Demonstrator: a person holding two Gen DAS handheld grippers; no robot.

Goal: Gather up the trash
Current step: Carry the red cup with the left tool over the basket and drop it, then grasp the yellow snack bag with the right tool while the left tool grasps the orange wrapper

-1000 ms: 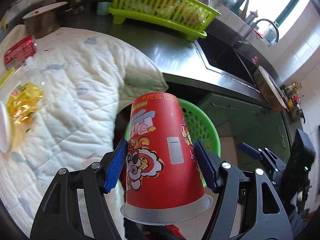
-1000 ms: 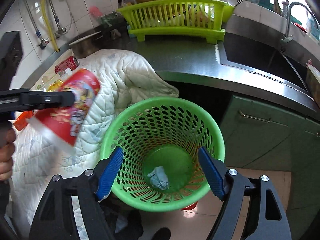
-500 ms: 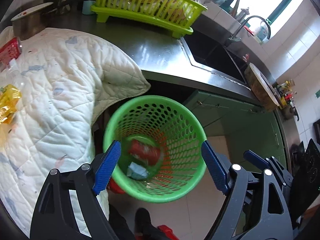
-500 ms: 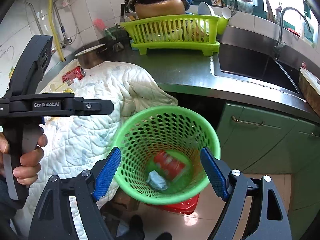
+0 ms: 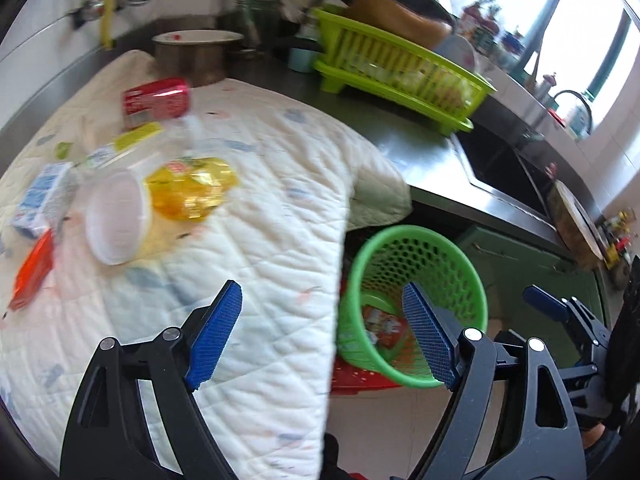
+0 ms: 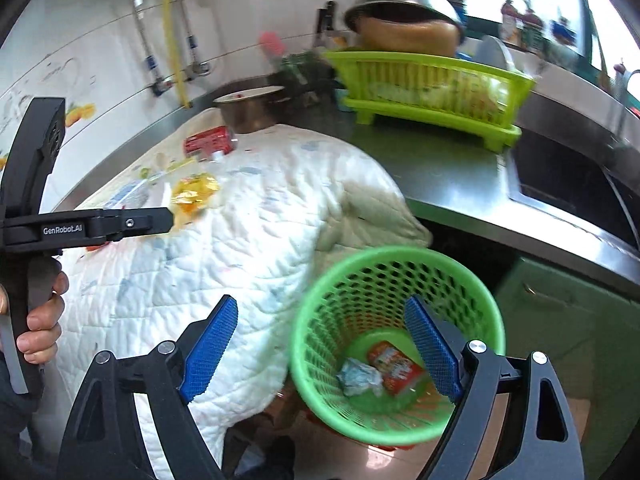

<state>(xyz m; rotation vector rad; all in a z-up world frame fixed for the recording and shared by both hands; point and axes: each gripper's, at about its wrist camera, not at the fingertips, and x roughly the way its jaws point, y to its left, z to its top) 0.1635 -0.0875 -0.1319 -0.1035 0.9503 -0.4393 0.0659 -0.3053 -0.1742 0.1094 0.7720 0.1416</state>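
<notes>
Two views logged, left wrist first.

Left wrist view: left tool (image 5: pixel 322 334) stands wide, nothing between its blue pads; its jaws have just been opening, and only quilt and basket rim show in the gap. Green basket (image 5: pixel 416 308) sits on the floor at 4 o'clock from frame centre, below the desk (image 5: pixel 408 148) edge. One red cup (image 5: pixel 384 326) lies inside it. Trash on the white quilt (image 5: pixel 256 248), at 9 to 11 o'clock: one red can (image 5: pixel 156 100), one yellow wrapper (image 5: pixel 192 192), one white cup (image 5: pixel 116 220) on its side, one blue-white carton (image 5: pixel 38 200), one orange packet (image 5: pixel 34 270), one yellow-green strip (image 5: pixel 138 138). Blurred, so small scraps may be missed. Right tool is visible at the 4 o'clock edge, state unclear from here.

Right wrist view: right tool (image 6: pixel 322 346) also stands wide and empty; its jaws have just been opening further. Basket holds two items: the red cup and one crumpled pale wad (image 6: pixel 358 376). A hand (image 6: pixel 38 328) at 8 o'clock grips the left tool's handle.

Judgement: drop step looks complete; fetch of the next piece is in hand. Next move calls for carrying the left tool to 10 o'clock over the quilt, descending on the yellow wrapper or white cup, then closing. Six pieces appear to remain.
</notes>
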